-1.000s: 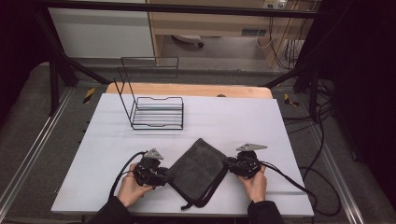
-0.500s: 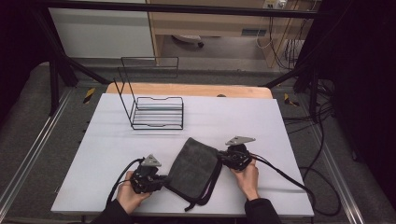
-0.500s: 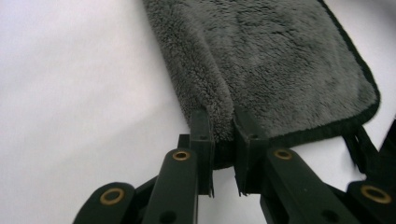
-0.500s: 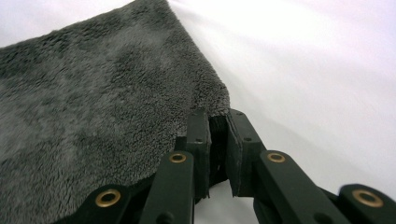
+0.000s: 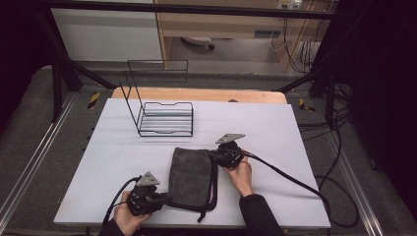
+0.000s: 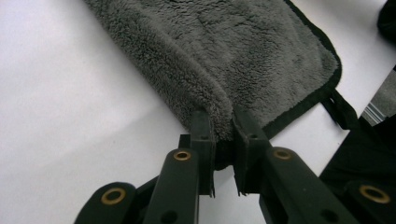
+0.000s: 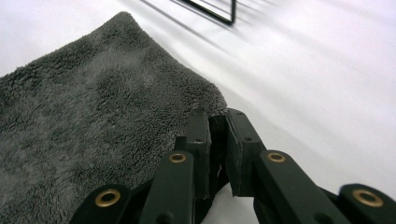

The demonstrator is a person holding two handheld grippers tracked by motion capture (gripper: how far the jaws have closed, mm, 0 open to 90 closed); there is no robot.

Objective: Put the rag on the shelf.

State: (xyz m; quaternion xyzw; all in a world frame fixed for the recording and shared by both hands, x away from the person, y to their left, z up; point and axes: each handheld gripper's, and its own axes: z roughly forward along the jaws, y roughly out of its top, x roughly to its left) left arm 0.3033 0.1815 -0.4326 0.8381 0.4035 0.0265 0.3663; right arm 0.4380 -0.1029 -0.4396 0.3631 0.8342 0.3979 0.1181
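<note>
A white table [image 5: 275, 132] carries a folded grey towel [image 5: 189, 174] and a black wire rack [image 5: 164, 118].

A black wire rack [image 5: 160, 116] is standing on the white table [image 5: 275, 123], toward its far left. Beyond the table, a wooden board [image 5: 196, 94] is lying along its far edge.

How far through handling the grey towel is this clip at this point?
Done: the grey towel already lies doubled over on the white table, with a rounded fold along one long side. In hand: the left tongs pinch its near corner at that fold, and the right tongs pinch a far corner. Left: probably another fold or straightening; the wire rack behind stands empty, perhaps the towel's destination.
</note>
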